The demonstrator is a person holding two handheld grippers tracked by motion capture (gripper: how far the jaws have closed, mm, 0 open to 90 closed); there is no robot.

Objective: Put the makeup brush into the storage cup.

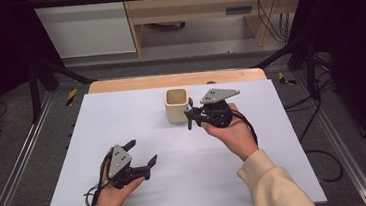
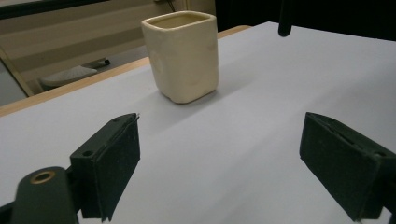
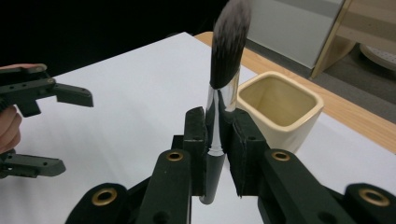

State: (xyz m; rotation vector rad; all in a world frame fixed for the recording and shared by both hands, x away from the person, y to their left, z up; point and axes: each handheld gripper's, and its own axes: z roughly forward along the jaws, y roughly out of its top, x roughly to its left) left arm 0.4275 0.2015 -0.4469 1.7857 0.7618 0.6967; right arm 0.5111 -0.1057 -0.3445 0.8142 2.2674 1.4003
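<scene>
while the left gripper (image 1: 144, 153) sits spread and empty low on the white surface (image 1: 122, 118), nothing between its pads, it seems parked out of the way. cream cup (image 1: 176, 105) stands upright at the far middle, mouth up to receive. right gripper (image 3: 219, 135) is clenched on a makeup brush (image 3: 226, 51), bristles up, just beside the cup, probably for dropping in handle first. handle's lower end is hidden behind the jaws; in the high view the brush is too small to read.
</scene>
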